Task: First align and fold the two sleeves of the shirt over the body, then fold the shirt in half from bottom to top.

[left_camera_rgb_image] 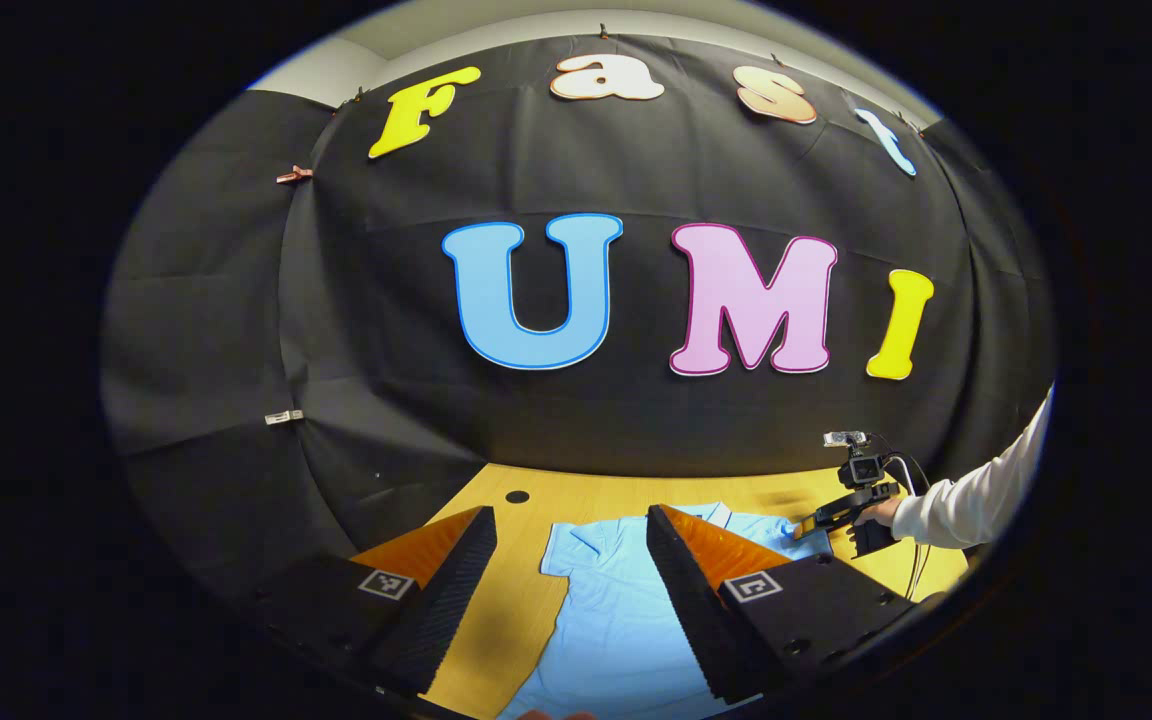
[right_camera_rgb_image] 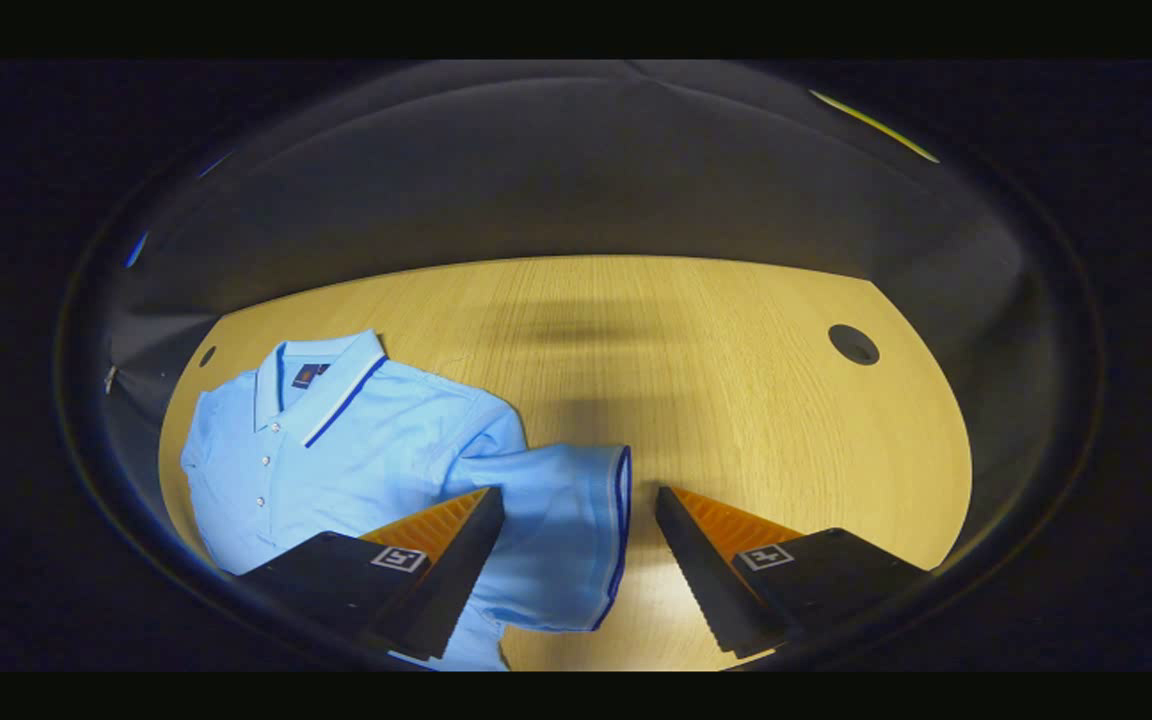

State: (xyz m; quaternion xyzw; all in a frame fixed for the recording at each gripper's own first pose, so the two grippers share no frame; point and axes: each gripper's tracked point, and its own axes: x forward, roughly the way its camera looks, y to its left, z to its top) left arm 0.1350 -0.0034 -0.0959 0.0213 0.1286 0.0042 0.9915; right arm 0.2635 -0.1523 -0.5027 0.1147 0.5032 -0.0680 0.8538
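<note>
1. Fingers: left gripper spread wide, nothing between the pads; it hangs over the shirt's left half, tilted up toward the booth wall.
2. Shirt: light blue polo, flat on the wooden table, front up, collar toward the wall, buttons showing.
3. Right sleeve sticks out sideways, dark-trimmed cuff toward bare table; not folded yet.
4. Right gripper also spread, empty, low over that sleeve; sleeve lies between its fingers, cuff edge just inside the outer finger. Contact with cloth: cannot tell.
5. From the left gripper view, the right gripper and the hand holding it sit at the shirt's right edge.
6. Step, by my reading: first sleeve fold. Do it well: pinch near the cuff, one layer only, lift little, carry across the chest, lay the cuff square to the side seam. Left gripper should take its sleeve the same way so both align.
</note>
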